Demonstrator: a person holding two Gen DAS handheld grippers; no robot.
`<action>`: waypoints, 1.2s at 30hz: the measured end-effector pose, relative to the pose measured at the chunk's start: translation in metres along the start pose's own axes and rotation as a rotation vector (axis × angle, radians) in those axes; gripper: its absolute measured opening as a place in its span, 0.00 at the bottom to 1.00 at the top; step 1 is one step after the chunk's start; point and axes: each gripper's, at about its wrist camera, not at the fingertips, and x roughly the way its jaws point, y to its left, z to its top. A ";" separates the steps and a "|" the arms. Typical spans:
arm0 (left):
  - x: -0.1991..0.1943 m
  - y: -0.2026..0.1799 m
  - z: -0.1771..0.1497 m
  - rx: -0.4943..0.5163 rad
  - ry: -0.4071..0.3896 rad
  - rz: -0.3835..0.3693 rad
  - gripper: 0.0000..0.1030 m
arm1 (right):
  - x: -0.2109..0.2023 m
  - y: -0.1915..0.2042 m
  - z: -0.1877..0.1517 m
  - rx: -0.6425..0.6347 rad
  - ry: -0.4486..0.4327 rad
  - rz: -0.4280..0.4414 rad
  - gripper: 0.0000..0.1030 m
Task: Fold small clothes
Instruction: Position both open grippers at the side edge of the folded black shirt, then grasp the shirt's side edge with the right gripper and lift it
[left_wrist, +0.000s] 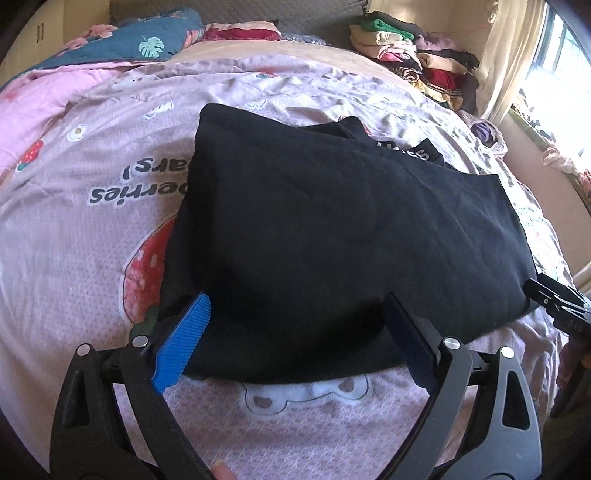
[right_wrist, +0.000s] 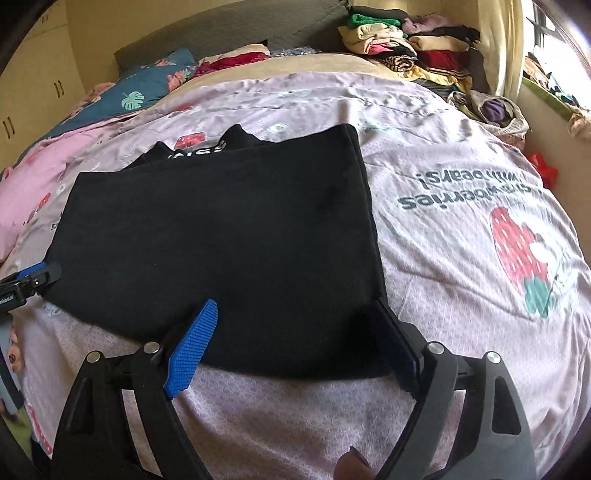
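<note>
Black garment (left_wrist: 332, 229) flat beneath both downward-tilted, wide-spread hand-held grippers (left_wrist: 299, 325) (right_wrist: 299, 332).

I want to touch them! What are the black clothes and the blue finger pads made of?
The black garment looks like soft, matte knit cloth, maybe cotton: it creases gently and doesn't shine. The blue pads look like ridged rubber or plastic, with fine grooves across them; which one is unclear.
</note>
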 end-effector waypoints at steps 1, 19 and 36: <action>-0.001 0.000 -0.001 0.002 -0.003 0.000 0.85 | -0.001 0.000 -0.001 0.000 -0.002 -0.002 0.82; -0.028 0.021 -0.013 -0.042 -0.042 -0.001 0.91 | -0.030 0.039 -0.016 -0.115 -0.095 -0.002 0.94; -0.040 0.056 -0.022 -0.102 -0.050 0.043 0.91 | -0.034 0.112 -0.025 -0.298 -0.126 0.026 0.95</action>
